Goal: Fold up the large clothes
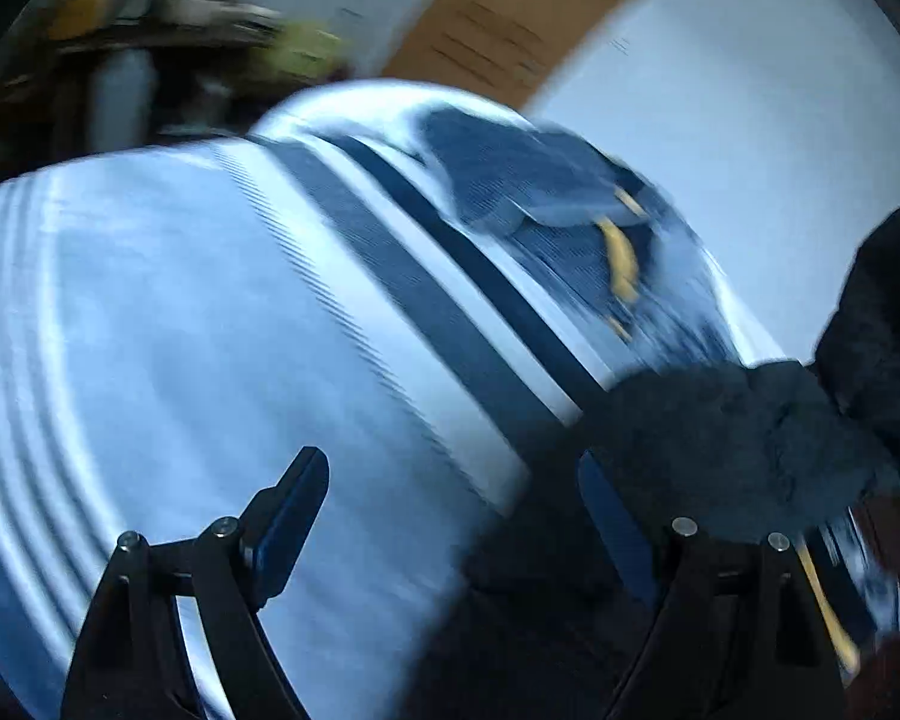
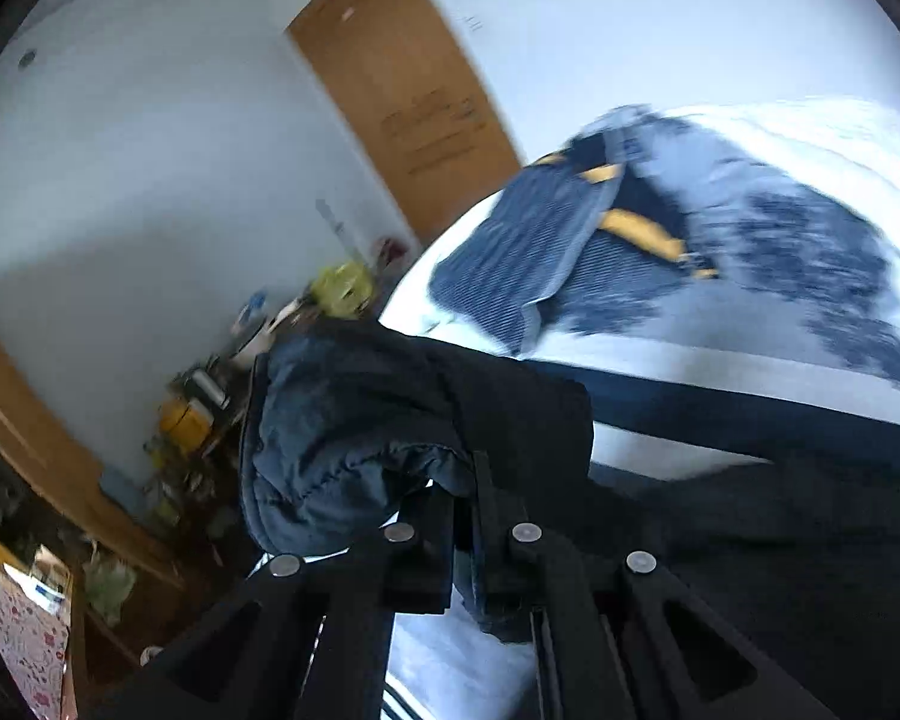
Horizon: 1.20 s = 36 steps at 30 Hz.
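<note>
A dark navy padded jacket [image 2: 342, 420] hangs lifted over the bed's edge, with my right gripper [image 2: 465, 516] shut on a fold of it. In the left wrist view the same dark jacket [image 1: 720, 450] bunches up at the right, beside and under the right finger. My left gripper [image 1: 450, 516] stands open above the striped sheet, and its pads press on nothing. A second garment, blue with yellow trim [image 1: 570, 210], lies spread further back on the bed [image 2: 570, 228]. Both views are blurred by motion.
The bed [image 1: 150, 300] has a pale sheet with dark stripes [image 2: 720, 414]. A brown door [image 2: 402, 90] is in the white wall behind. A cluttered shelf [image 2: 198, 408] with bottles and yellow things stands left of the bed.
</note>
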Motion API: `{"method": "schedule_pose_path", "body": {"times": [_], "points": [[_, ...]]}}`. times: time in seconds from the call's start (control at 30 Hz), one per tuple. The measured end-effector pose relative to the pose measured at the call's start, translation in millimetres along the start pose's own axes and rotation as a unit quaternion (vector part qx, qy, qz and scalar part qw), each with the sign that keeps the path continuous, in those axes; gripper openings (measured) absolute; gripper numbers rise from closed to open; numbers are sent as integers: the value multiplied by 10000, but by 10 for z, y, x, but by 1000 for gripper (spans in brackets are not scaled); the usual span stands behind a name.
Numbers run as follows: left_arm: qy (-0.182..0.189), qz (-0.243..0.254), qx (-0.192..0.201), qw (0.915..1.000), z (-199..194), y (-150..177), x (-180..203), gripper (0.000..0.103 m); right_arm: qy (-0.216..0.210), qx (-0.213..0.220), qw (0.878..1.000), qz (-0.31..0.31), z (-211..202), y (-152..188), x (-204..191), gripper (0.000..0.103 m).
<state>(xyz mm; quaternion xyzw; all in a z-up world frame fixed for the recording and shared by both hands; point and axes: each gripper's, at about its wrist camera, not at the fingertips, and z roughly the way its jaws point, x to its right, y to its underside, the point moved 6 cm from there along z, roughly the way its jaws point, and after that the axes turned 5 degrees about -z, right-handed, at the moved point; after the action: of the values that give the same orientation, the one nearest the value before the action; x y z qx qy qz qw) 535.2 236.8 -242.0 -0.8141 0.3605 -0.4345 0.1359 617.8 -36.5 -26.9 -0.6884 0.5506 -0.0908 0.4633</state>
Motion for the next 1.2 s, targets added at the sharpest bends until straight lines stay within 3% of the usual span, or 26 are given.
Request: {"method": "schedule_pose_path", "body": {"times": [0.2, 0.33, 0.4, 0.43, 0.53, 0.6, 0.63, 0.7, 0.77, 0.9, 1.0, 1.03, 1.13, 1.2], "points": [[172, 942, -612, 9935, 372, 571, 682, 86, 83, 225, 9921, 1231, -512, 472, 1347, 8], [170, 1002, -949, 9903, 630, 712, 815, 86, 173, 53, 9742, 2251, -498, 1193, 2370, 8], [-68, 977, -1134, 9887, 762, 758, 783, 86, 386, -97, 9681, 2472, -435, 1525, 2702, 8], [-360, 1071, -1279, 9853, 844, 837, 725, 86, 473, -254, 9649, 2569, -353, 1732, 2912, 9], [-789, 1385, -1441, 9766, 1007, 986, 640, 86, 815, -634, 9537, 2823, -281, 2123, 3295, 14], [-746, 1254, -1446, 9787, 984, 1012, 623, 86, 789, -550, 9520, 2907, -394, 2274, 3363, 29], [-668, 1206, -1496, 9791, 958, 1020, 637, 86, 815, -445, 9532, 2879, -500, 2317, 3347, 48], [-611, 1253, -1495, 9789, 908, 1038, 685, 86, 954, -236, 9545, 2816, -657, 2367, 3316, 75], [-676, 1398, -1478, 9767, 918, 1070, 709, 86, 874, -89, 9570, 2766, -742, 2356, 3261, 75], [-693, 1509, -1501, 9746, 959, 1131, 723, 86, 933, -211, 9487, 3014, -615, 2356, 3387, 72], [-720, 1574, -1444, 9743, 953, 1127, 712, 86, 1306, -438, 9364, 3229, -595, 2311, 3547, 17], [-745, 1588, -1418, 9742, 961, 1123, 701, 86, 1314, -391, 9335, 3312, -617, 2276, 3571, 17], [-787, 1631, -1447, 9728, 1012, 1146, 688, 86, 1932, -409, 9304, 3089, -680, 2168, 3662, 15], [-840, 1673, -1423, 9720, 1031, 1151, 686, 86, 1899, -630, 9317, 3031, -538, 2186, 3745, 15]]}}
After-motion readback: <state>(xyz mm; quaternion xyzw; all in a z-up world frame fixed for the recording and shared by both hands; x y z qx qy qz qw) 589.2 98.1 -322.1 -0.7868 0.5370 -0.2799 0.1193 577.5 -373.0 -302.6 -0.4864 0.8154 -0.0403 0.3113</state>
